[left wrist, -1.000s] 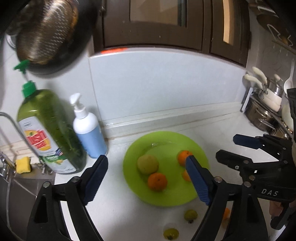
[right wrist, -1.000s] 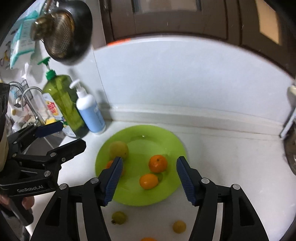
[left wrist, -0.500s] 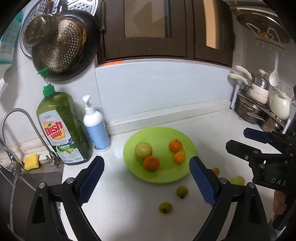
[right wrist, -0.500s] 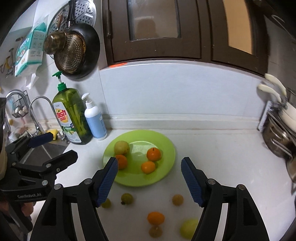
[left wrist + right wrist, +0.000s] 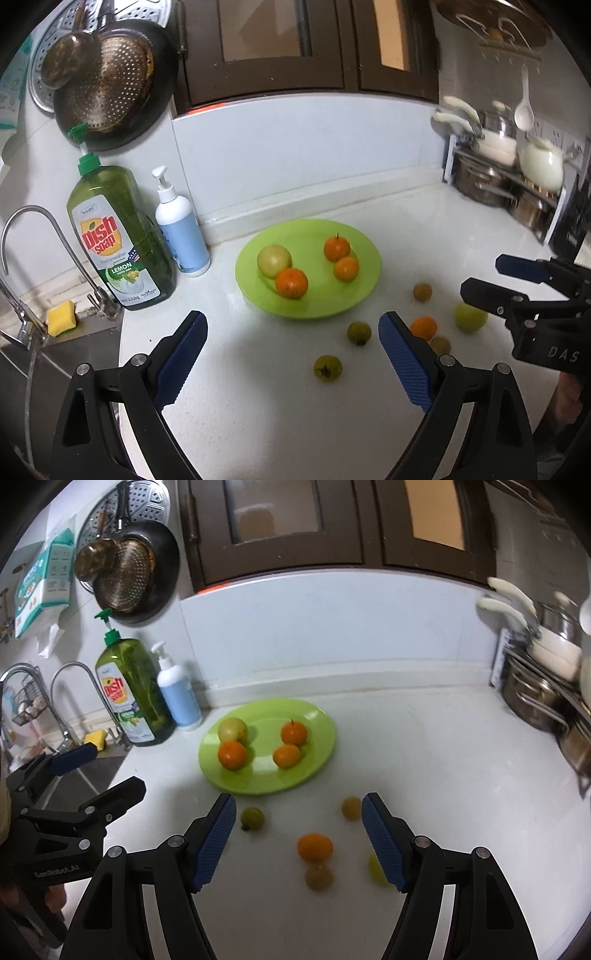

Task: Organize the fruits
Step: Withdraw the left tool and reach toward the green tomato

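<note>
White desk point(image 5: 424, 775) carries the plate point(image 5: 317, 716) and loose fruit; an orange point(image 5: 314, 846) lies just ahead between the released right tongs point(image 5: 298, 843), nearer than the released left tongs point(image 5: 291, 360).

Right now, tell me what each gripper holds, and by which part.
Nothing. The left gripper and the right gripper are both open and empty above the counter.

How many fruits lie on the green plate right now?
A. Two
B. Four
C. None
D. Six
B: the green plate holds four fruits, a pale yellow-green fruit and three oranges, while the other fruits lie loose on the counter.
</note>
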